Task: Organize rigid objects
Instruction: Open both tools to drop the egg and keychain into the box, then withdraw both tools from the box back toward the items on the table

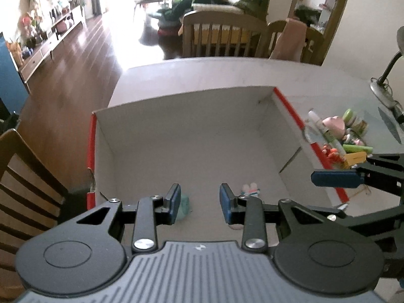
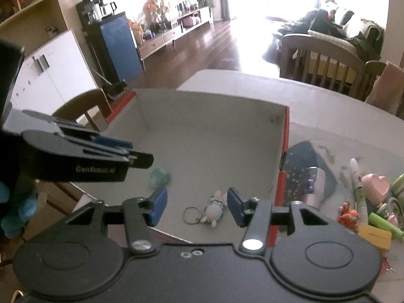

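Observation:
A cardboard box (image 1: 290, 111) with red edges and a white inside stands on the table. On its floor lie a pale green block (image 2: 158, 175) and a small white rabbit keychain (image 2: 214, 208) with a metal ring. My left gripper (image 1: 199, 198) hangs open over the near part of the box, the green block (image 1: 185, 205) just beyond its left pad. My right gripper (image 2: 197, 203) is open above the keychain, nothing between its pads. One of its blue fingers (image 1: 335, 178) shows at the right of the left wrist view.
Right of the box lies a pile: a white pen (image 2: 357, 184), a pink heart (image 2: 376, 185), an orange figure (image 2: 348, 214), a yellow block (image 2: 373, 236), a green tube (image 2: 383, 223), a dark patterned pouch (image 2: 303, 166). Wooden chairs (image 1: 219, 32) stand around the table; a desk lamp (image 1: 383, 88) at far right.

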A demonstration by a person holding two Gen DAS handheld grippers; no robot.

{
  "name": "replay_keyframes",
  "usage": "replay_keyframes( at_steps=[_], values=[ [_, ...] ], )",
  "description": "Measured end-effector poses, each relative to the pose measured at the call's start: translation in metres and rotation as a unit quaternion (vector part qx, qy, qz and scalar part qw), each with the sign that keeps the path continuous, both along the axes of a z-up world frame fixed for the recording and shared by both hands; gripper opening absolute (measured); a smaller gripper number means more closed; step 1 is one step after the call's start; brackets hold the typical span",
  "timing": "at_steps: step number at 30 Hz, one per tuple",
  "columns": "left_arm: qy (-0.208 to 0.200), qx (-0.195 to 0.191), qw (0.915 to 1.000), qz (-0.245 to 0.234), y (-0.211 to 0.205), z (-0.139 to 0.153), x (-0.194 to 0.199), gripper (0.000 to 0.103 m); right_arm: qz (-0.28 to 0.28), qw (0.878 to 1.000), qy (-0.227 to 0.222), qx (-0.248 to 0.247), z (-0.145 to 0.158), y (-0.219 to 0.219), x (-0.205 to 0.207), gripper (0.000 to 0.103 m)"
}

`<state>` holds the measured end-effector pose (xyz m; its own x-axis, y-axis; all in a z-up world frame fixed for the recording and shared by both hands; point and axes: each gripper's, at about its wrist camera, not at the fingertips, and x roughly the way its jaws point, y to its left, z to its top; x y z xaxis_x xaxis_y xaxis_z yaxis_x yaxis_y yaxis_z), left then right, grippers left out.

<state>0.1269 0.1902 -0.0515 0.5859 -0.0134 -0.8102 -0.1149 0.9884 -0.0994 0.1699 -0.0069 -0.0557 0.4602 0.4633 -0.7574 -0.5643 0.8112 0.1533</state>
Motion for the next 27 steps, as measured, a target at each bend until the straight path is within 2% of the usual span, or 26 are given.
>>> replay_keyframes(
  at_steps=[6, 8, 11, 12, 13, 15, 22, 27],
  values=[
    [-0.027, -0.001, 0.9996, -0.001, -0.009, 0.013, -0.011, 0.033, -0.002, 1.000, -0.018, 0.017, 0.014, -0.011, -0.012, 0.058],
    [-0.033, 0.000, 0.9995, -0.002, -0.013, 0.018, -0.015, 0.033, -0.005, 0.999, -0.021, 0.024, 0.017, -0.016, -0.015, 0.063],
    [-0.050, 0.001, 0.9987, -0.005, -0.022, 0.024, -0.022, 0.033, -0.006, 0.999, -0.028, 0.029, 0.022, -0.025, -0.022, 0.064],
    [-0.055, 0.003, 0.9985, -0.005, -0.025, 0.025, -0.024, 0.035, -0.006, 0.999, -0.032, 0.030, 0.024, -0.028, -0.024, 0.065],
    [-0.059, 0.005, 0.9982, -0.005, -0.029, 0.027, -0.024, 0.044, -0.005, 0.999, -0.035, 0.032, 0.026, -0.031, -0.025, 0.066],
    [-0.073, 0.008, 0.9973, -0.005, -0.037, 0.031, -0.028, 0.054, -0.006, 0.999, -0.041, 0.036, 0.029, -0.037, -0.030, 0.069],
    [-0.101, 0.015, 0.9947, -0.006, -0.065, 0.042, -0.035, 0.056, -0.016, 0.996, -0.066, 0.051, 0.038, -0.073, -0.047, 0.078],
    [-0.115, 0.019, 0.9931, -0.008, -0.089, 0.046, -0.036, 0.065, -0.023, 0.994, -0.087, 0.062, 0.038, -0.104, -0.057, 0.093]
  ],
)
